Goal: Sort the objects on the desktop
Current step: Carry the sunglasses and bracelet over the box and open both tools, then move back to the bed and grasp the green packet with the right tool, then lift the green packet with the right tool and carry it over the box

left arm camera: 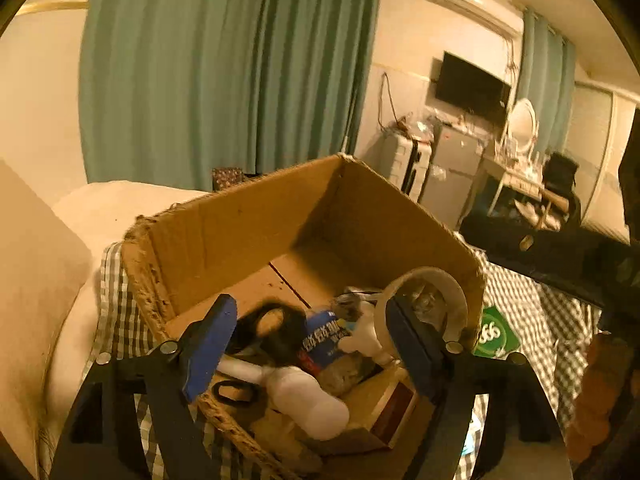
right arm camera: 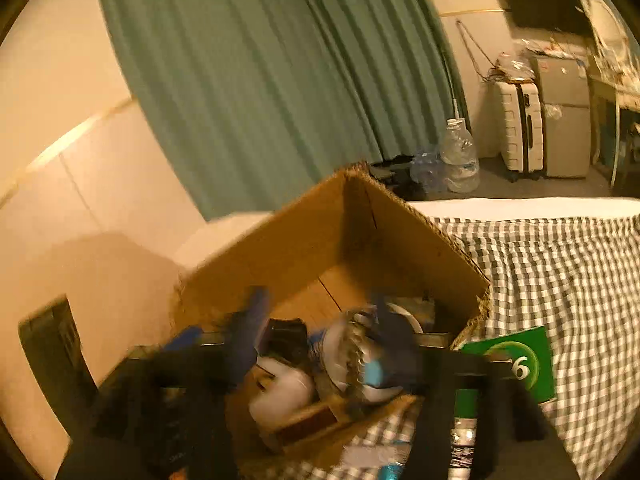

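- Cardboard box (left arm camera: 256,216) serves as the sorting bin; bottle, tape roll (left arm camera: 430,280) at its 5 o'clock corner.
- Left gripper (left arm camera: 310,344) wide, holding nothing, above the pile.
- Right gripper (right arm camera: 320,340) blurred; looks spread, grip unclear.
- Green pack (right arm camera: 516,360) outside at 3 o'clock, likely unsorted.

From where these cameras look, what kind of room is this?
Most likely a bedroom or small rented room. A checked bedsheet lies under the cardboard box, green curtains hang behind, and a wall-mounted TV and a suitcase stand across the floor.
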`<state>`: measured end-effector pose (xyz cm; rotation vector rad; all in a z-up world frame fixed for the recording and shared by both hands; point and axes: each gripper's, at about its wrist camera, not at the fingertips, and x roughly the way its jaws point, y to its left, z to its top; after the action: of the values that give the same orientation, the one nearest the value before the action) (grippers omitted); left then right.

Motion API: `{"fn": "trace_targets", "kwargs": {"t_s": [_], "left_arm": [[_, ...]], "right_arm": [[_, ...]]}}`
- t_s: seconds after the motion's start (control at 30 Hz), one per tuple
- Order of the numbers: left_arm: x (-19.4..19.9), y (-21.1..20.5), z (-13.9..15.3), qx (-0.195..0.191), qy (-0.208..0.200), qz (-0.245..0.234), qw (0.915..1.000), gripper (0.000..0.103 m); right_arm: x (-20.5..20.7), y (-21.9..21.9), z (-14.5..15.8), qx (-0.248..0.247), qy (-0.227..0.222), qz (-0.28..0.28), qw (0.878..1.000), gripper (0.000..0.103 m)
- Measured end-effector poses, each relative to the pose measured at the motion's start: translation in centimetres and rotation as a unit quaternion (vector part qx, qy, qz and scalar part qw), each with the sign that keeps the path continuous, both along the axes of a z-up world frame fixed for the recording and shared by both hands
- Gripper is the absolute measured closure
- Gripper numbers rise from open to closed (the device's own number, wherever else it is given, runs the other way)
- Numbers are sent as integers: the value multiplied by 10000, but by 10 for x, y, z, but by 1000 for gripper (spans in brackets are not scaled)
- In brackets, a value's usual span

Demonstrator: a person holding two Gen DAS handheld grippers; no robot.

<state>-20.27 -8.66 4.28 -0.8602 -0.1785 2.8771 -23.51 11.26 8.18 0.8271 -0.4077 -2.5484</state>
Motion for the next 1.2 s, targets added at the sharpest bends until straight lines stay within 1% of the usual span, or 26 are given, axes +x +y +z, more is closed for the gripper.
{"fn": "trace_targets", "kwargs": {"t_s": [0.03,0.1,0.2,0.23,0.27,0.3,0.33,0.4,0.47,0.5,0.57,0.6,0.63,0.7,0.8,0.87,0.93,1.03,1.1,1.2], "left_arm": [[2,-2,0,65,6,17,10000,23],[8,-10,-3,197,-22,139,9997,23],[26,-11,-4,205,75,207,9995,23],[33,-9,-4,152,126,202,9996,23],[46,-3,-2,14,211,167,9996,23],[55,0,-2,-54,251,74,9996,22],[64,4,-1,-48,296,-12,9996,21],[86,10,-4,113,348,-130,9992,19],[107,16,-16,336,272,-220,9988,18],[116,21,-25,420,141,-284,9986,18],[126,33,-42,420,-175,-401,9982,18],[129,41,-52,333,-341,-467,9978,18],[131,47,-59,247,-414,-491,9976,18],[131,61,-77,-118,-588,-457,9972,18],[126,68,-99,-432,-838,-395,9948,18],[121,68,-113,-565,-1075,-310,9921,18],[121,65,-119,-606,-1145,-163,9914,18],[116,57,-121,-504,-1242,-9,9910,18],[115,54,-123,-464,-1264,61,9909,18],[115,53,-124,-460,-1297,52,9905,18]], "right_arm": [[0,4,4,-132,36,-16,9999,40],[7,9,10,-150,99,-70,9998,40],[30,22,21,57,246,-162,9995,40],[40,28,23,166,288,-203,9992,40],[52,34,25,280,318,-250,9988,40],[61,38,26,380,325,-294,9983,40],[74,47,25,503,309,-334,9977,40],[97,61,19,724,296,-410,9961,40],[124,75,4,1008,202,-508,9934,40],[129,79,-2,1085,144,-516,9927,40],[146,87,-23,1284,-14,-570,9901,40],[156,90,-37,1393,-128,-556,9886,40],[162,91,-49,1452,-235,-522,9877,40],[170,90,-71,1535,-454,-407,9863,40],[177,85,-105,1452,-824,-77,9859,39],[177,70,-128,1755,-1045,163,9788,39],[170,56,-144,2012,-1216,431,9710,39],[163,46,-168,2230,-1458,565,9622,39],[159,44,-179,2229,-1613,629,9593,39],[160,43,-186,2100,-1753,695,9594,38]]}}
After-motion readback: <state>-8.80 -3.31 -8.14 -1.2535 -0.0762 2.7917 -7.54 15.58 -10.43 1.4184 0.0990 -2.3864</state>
